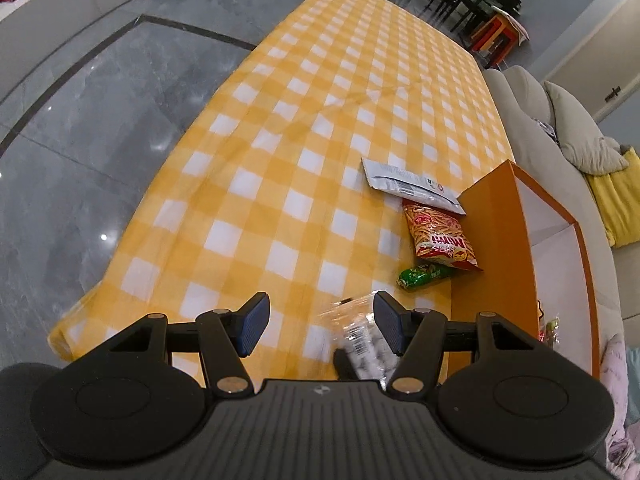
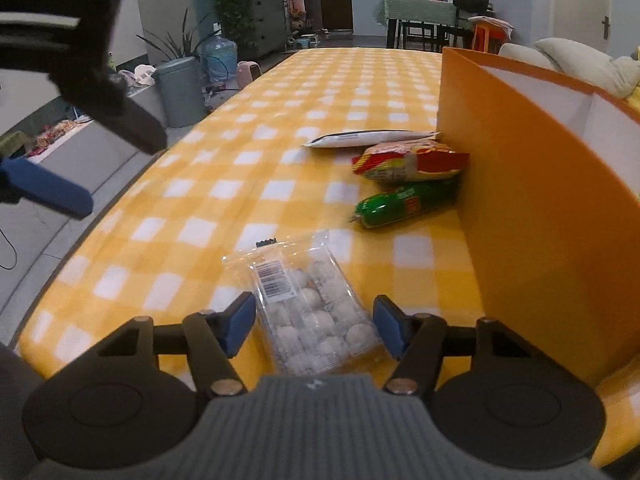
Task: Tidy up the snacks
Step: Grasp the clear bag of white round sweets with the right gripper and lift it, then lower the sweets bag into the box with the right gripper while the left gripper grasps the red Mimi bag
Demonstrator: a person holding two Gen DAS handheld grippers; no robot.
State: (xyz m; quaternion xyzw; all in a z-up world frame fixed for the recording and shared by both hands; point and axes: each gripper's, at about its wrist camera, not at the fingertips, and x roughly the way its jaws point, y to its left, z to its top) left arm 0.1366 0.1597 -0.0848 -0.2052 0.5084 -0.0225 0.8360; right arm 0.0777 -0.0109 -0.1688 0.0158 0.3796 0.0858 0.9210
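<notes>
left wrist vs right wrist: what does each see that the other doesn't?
Left wrist only: the orange box's white interior, with wrapped snacks at its near end.

Right wrist only: the left gripper from the side, open, and the clear pack of white balls sharp between the open right gripper's fingers.

Both: silver pouch, red snack bag, green packet, checked tablecloth.

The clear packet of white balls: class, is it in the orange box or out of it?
Out: the clear packet lies flat on the checked cloth, beside the orange box.
</notes>
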